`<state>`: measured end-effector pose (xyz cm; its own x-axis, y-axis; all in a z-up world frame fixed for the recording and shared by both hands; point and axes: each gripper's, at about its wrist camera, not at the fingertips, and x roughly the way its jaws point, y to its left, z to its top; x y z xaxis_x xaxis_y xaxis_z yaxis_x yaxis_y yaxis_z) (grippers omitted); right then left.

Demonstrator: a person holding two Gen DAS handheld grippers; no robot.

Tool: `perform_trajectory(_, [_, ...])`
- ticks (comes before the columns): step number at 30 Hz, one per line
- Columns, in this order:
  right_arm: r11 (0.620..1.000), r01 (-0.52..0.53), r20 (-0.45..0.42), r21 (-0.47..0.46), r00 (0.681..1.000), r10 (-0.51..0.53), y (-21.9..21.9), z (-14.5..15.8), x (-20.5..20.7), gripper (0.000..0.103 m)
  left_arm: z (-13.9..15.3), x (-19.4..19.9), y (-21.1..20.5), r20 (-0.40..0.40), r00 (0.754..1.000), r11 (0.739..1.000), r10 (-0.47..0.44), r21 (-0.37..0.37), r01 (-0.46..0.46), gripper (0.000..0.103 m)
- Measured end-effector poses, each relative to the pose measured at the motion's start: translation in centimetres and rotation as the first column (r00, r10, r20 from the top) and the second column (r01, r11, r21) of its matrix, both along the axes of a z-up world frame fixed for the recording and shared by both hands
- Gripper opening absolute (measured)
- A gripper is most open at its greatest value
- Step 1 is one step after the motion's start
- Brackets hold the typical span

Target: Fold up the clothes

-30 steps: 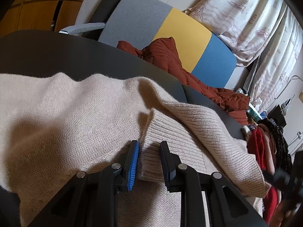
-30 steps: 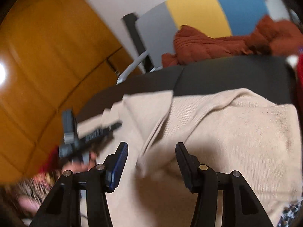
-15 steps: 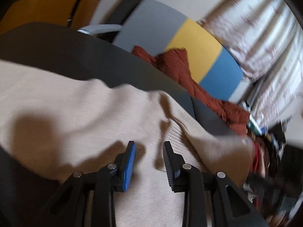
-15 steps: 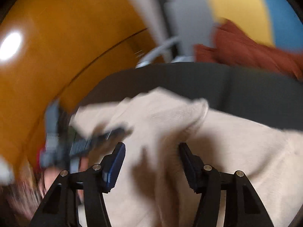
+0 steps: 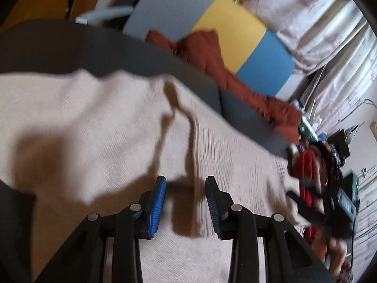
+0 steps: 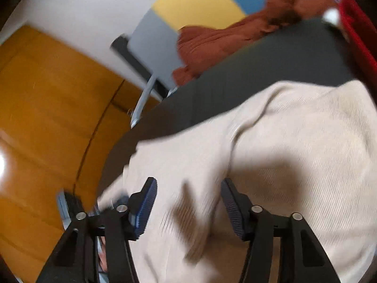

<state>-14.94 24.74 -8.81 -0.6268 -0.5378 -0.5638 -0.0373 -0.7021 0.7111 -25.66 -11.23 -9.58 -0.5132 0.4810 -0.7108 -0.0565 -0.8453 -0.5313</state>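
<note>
Garment: a beige knit sweater (image 5: 99, 122) lies spread over the dark tabletop (image 5: 70, 47); it fills the lower and middle of both wrist views.

Ribbed band: in the left wrist view a ribbed part of the sweater (image 5: 235, 155) runs from the frame's centre toward the lower right. I cannot tell whether it is hem or cuff.

Raised fold edge: a thin doubled edge (image 5: 195, 146) runs from the upper centre down toward my fingers. Its long axis is near vertical in the frame and ends between my pads.

Left gripper (image 5: 186, 206): jaws opening. The fold edge stands in the gap, but neither pad presses on it, so I hold nothing here.

Right gripper (image 6: 187, 208): jaws closing, wide apart at this moment. Sweater cloth lies under and between them, with no pinch visible.

Key relation: the fold edge lies straight ahead of my left fingers, in line with them. Judgement: the left hand is nearer to it, and a re-grip needs only a short push forward.

Right side: a crease (image 6: 249, 120) climbs from my right pads toward the upper right of that frame.

Hidden or unclear: both views are motion-blurred. The sweater's near edge is cut off behind my fingers. The other gripper (image 6: 70, 206) shows only as a dark smear at lower left of the right wrist view.

Background: a rust-red garment (image 5: 212, 54) lies well apart on the chair (image 5: 179, 7).
</note>
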Motion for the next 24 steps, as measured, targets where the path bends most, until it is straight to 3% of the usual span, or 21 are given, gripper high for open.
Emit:
perform_trajectory(3, [0.998,0.055,0.064,0.024,0.996,-0.057,0.6,-1.2,-2.7,0.052,-0.3,0.6,0.7,-0.001,1.0,1.0,0.003,0.007,-0.003,0.033])
perform_trajectory(4, [0.998,0.05,0.076,0.023,0.996,-0.051,0.5,-1.6,-3.8,0.038,-0.3,0.7,1.0,0.004,1.0,1.0,-0.005,0.001,0.005,0.028])
perform_trajectory(5, [0.999,0.039,0.086,0.032,0.995,-0.042,0.3,-1.8,-4.7,0.015,-0.2,0.8,1.3,0.012,1.0,1.0,-0.019,-0.009,0.019,0.019])
perform_trajectory(6, [0.998,0.031,0.093,0.053,0.995,-0.036,0.4,-1.6,-5.4,0.005,0.0,0.9,1.6,0.016,0.999,0.999,-0.03,-0.028,0.031,0.004])
perform_trajectory(9, [0.991,0.042,0.036,0.128,0.998,-0.047,0.9,0.3,-5.9,0.005,1.8,1.9,2.4,-0.036,0.997,0.997,-0.066,-0.044,0.064,0.004])
perform_trajectory(12, [0.976,0.069,-0.05,0.209,0.997,-0.06,1.4,2.7,-5.7,0.005,1.9,2.4,3.4,-0.053,0.994,0.992,-0.091,-0.092,0.086,0.004])
perform_trajectory(16, [0.975,0.06,0.043,0.213,0.997,-0.071,2.1,0.1,-6.9,0.006,-0.3,2.0,3.8,-0.016,0.996,0.991,-0.093,-0.099,0.091,0.004])
perform_trajectory(18, [0.986,0.081,0.068,0.149,0.993,-0.092,2.9,-1.3,-6.0,0.01,-0.5,2.3,3.3,-0.032,0.996,0.995,-0.085,-0.061,0.083,0.004])
perform_trajectory(20, [0.992,0.117,0.059,0.045,0.991,-0.12,4.0,-1.5,-4.3,0.03,-0.6,2.6,3.0,-0.042,0.995,0.996,-0.085,-0.041,0.084,0.004])
perform_trajectory(22, [0.989,0.147,0.042,-0.015,0.988,-0.147,4.5,-1.1,-2.1,0.042,-0.8,2.9,2.8,-0.046,0.996,0.997,-0.078,-0.024,0.077,0.004])
perform_trajectory(24, [0.994,0.107,0.046,0.002,0.993,-0.107,3.7,-0.9,-0.6,0.042,-1.1,3.1,2.7,-0.047,0.997,0.998,-0.068,-0.01,0.068,0.004])
